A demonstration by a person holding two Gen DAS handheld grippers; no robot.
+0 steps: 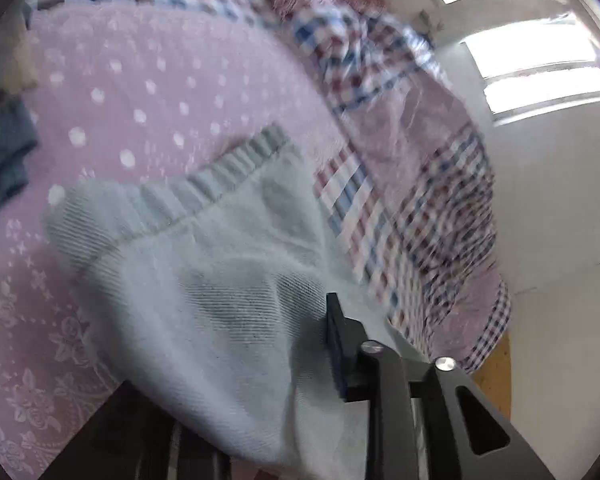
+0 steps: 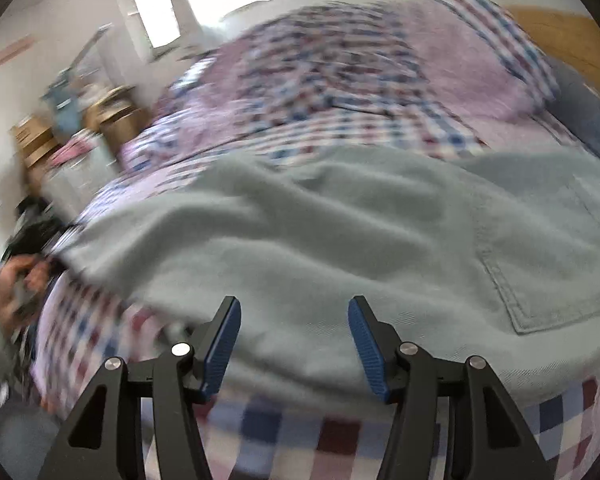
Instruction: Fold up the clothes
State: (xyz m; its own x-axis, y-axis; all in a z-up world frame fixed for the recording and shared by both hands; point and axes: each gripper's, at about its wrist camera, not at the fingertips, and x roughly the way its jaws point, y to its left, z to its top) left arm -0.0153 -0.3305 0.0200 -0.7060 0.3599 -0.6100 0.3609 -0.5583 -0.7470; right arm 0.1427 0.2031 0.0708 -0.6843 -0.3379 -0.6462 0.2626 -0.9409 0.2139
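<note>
We risk losing the pale green garment (image 1: 204,272) if the left gripper's (image 1: 316,344) clamped hold slips mid-lift, undoing the fold. Cloth drapes over its 2 fingers, hiding 1. The right gripper (image 2: 294,340), fingers apart and empty, hovers at the garment's (image 2: 340,232) near edge on the checked bedspread (image 2: 300,432).

A pale grey-green cotton garment (image 2: 340,232) with a ribbed knit waistband (image 1: 204,184) and a stitched patch pocket (image 2: 556,256) at 3 o'clock lies rumpled and creased, spread across the checked and pink bedding.
</note>
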